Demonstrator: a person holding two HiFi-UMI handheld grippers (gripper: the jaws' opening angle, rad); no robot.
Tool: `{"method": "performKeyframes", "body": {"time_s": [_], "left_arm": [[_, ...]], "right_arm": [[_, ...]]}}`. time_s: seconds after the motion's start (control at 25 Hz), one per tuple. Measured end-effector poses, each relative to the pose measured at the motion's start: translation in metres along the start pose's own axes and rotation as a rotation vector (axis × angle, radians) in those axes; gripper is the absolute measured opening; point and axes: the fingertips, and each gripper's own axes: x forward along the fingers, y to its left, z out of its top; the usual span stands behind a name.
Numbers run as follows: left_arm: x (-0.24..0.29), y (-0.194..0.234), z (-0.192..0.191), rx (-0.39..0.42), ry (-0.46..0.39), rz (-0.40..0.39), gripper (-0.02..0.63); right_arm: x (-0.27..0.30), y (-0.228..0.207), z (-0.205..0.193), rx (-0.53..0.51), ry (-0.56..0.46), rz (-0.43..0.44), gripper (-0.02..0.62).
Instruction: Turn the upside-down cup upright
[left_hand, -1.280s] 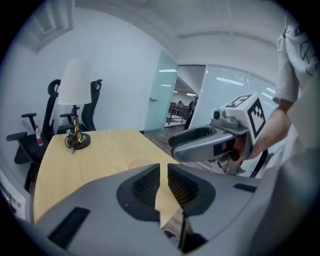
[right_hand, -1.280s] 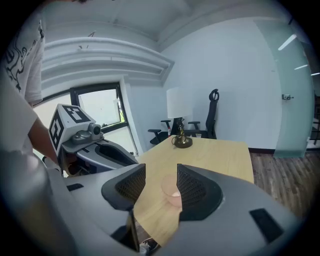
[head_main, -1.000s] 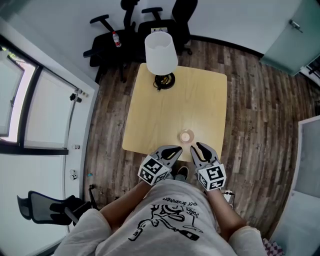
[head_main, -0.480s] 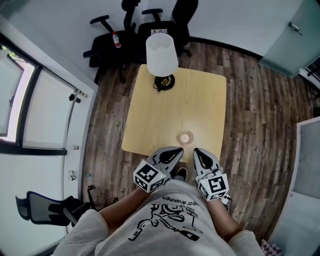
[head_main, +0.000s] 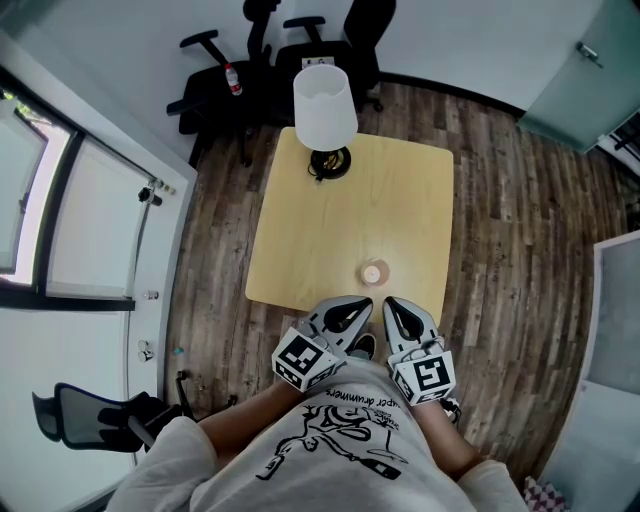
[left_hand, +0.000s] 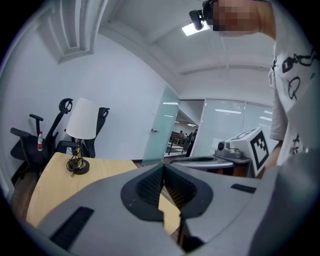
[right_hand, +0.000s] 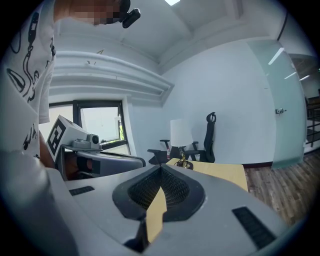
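Head view looks down on a pale wooden surface (head_main: 330, 230) with the cup (head_main: 372, 272) standing near its front edge, apart from both tools. The left hand-held gripper (head_main: 362, 305) and the right hand-held gripper (head_main: 392, 305) hang side by side just past that edge, close to the person's chest. Each has its jaws pressed together with nothing between them. A white-shaded lamp (head_main: 324, 105) stands at the far edge.

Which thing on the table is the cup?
Find the square pale wooden table in the room's middle. The cup stands alone near the edge opposite the lamp. It is small, round and low, while the lamp is tall with a white shade.
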Motion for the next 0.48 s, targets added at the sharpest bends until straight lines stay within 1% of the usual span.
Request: {"method": "performKeyframes", "body": {"time_s": [0.48], "left_arm": [[-0.0052,0.0026,-0.0012,-0.012,0.0,0.009,0.009]], "right_arm": [[-0.0015,0.0048,0.0003,-0.01,0.002,-0.008,0.023]]}}
